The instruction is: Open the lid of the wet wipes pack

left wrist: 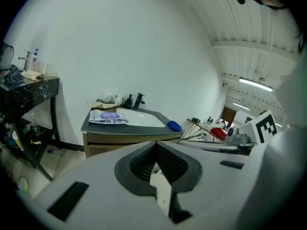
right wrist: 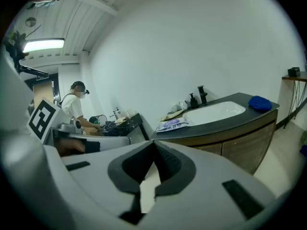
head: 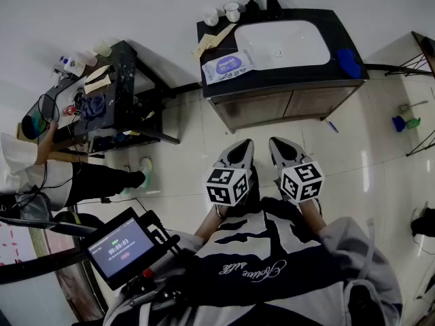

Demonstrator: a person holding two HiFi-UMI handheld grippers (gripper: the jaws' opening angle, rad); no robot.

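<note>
Right now you hold the left tongs and the right tongs side by side, low in front of your body over the tiled floor. Each pair has its jaws closed together with nothing between them. The wet wipes pack lies flat, purple label up, at the left end of the dark counter, just beside the white sink basin and well apart from both tongs.

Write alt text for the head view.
Seen from above, a person holds the left gripper and right gripper, both shut and empty, before a dark vanity; a wet wipes pack lies beside its white sink.
</note>
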